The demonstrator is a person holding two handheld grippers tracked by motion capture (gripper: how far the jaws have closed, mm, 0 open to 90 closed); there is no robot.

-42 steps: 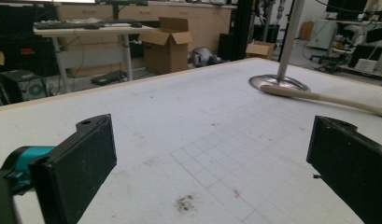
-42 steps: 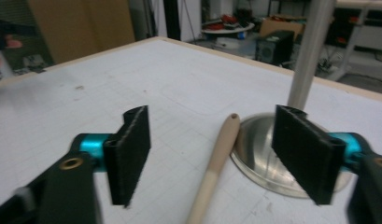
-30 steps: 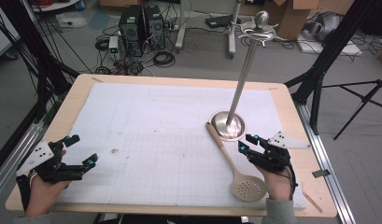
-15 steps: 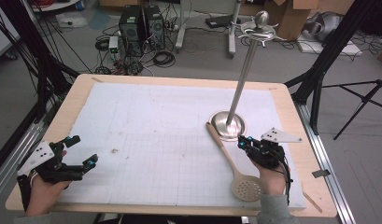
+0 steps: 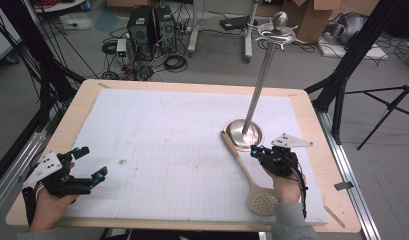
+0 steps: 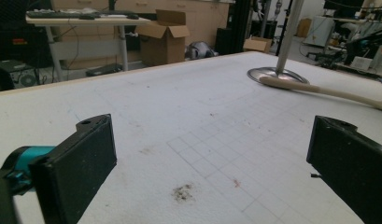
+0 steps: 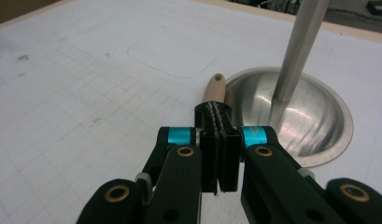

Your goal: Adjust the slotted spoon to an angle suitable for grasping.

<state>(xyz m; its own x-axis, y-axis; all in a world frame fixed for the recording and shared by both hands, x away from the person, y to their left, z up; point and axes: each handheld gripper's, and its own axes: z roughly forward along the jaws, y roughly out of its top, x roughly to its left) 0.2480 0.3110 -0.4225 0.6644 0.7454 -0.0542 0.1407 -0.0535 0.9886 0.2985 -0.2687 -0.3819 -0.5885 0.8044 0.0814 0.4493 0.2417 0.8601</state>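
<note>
A wooden slotted spoon (image 5: 240, 157) lies on the white gridded mat, its handle end touching the round base of a tall metal stand (image 5: 244, 133). My right gripper (image 5: 255, 149) hovers just right of the handle, its jaws pressed together with nothing between them. In the right gripper view the gripper (image 7: 219, 140) points at the spoon's holed handle tip (image 7: 214, 87) and the stand base (image 7: 300, 116). My left gripper (image 5: 89, 162) rests at the mat's near left, open and empty. Its view shows the wide-apart gripper (image 6: 212, 168), the spoon (image 6: 319, 88) and the stand (image 6: 277, 74) far off.
The mat (image 5: 167, 130) covers a wooden table (image 5: 67, 115) and carries a small dark smudge (image 5: 123, 161). The stand's pole rises to a hooked top (image 5: 277, 30). Beyond the table are computer towers, cables, boxes and black frame legs.
My right gripper has moved left and slightly forward, closer to the spoon handle and the stand base. The left gripper has stayed where it was.
</note>
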